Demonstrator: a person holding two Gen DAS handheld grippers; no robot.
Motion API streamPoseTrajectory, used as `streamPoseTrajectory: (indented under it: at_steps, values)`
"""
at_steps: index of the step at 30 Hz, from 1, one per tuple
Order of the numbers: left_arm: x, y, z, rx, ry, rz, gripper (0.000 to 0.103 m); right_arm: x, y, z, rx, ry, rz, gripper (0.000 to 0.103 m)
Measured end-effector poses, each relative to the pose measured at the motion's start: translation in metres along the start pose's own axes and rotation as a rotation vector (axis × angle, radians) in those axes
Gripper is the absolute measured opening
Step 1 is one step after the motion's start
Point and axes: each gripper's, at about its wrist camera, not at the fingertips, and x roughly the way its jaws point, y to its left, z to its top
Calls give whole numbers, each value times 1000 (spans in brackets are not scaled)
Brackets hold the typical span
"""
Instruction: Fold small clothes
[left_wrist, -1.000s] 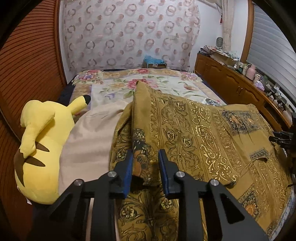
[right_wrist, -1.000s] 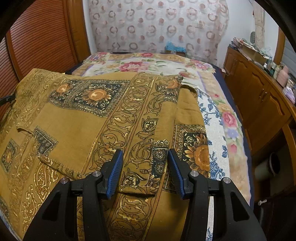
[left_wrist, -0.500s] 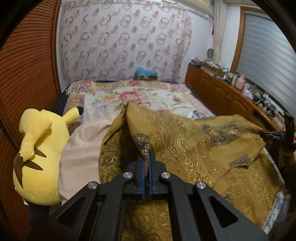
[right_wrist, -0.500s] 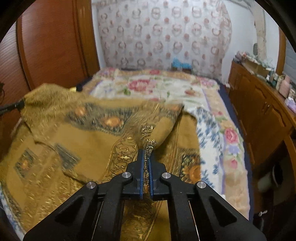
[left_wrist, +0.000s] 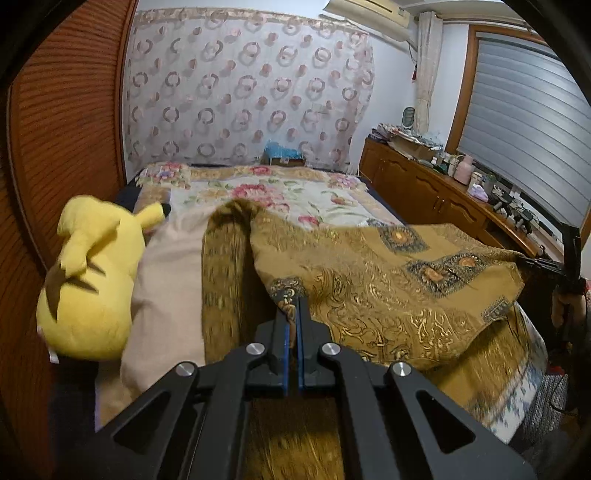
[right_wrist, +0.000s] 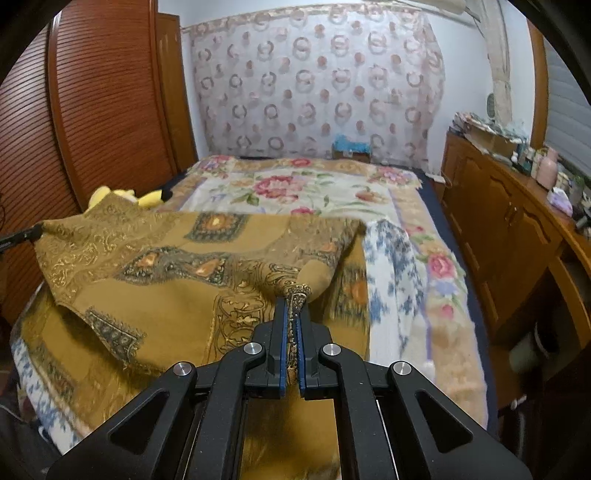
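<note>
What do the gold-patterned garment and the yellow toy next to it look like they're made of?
Gold-patterned garment: apparently thin woven cloth with shiny metallic-looking gold print; it drapes and creases softly where the left gripper and right gripper pinch it. Yellow toy: likely plush, with a matte, fuzzy surface and rounded, stuffed shape.

A bed with a cream, floral-printed cover (left_wrist: 266, 192) fills the middle of the room. Behind its head, a sheer curtain patterned with pink rings and dots (left_wrist: 243, 96) covers the pale wall. A ribbed reddish-brown wooden sliding door (right_wrist: 107, 99) stands along the left side. On the right runs a long brown wooden cabinet (right_wrist: 506, 218) cluttered with bottles, below a grey slatted window blind (left_wrist: 524, 107).
</note>
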Motion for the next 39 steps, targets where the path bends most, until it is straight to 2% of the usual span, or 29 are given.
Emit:
streamPoseTrajectory:
  at_steps: [5, 12, 32, 39]
  values:
    - [-11, -4, -35, -15, 28, -9, 0, -10, 1, -24, 24, 7, -5, 1]
    - [-26, -10, -55, -27, 35, -19, 0, -25, 2, -35, 50, -8, -8, 1]
    - [-40, -2, -69, -50, 35, -19, 0, -50, 16, -54, 55, -23, 6, 1]
    - [-43, -2, -74, -52, 29, -12, 0, -52, 17, -62, 55, 10, 7, 1]
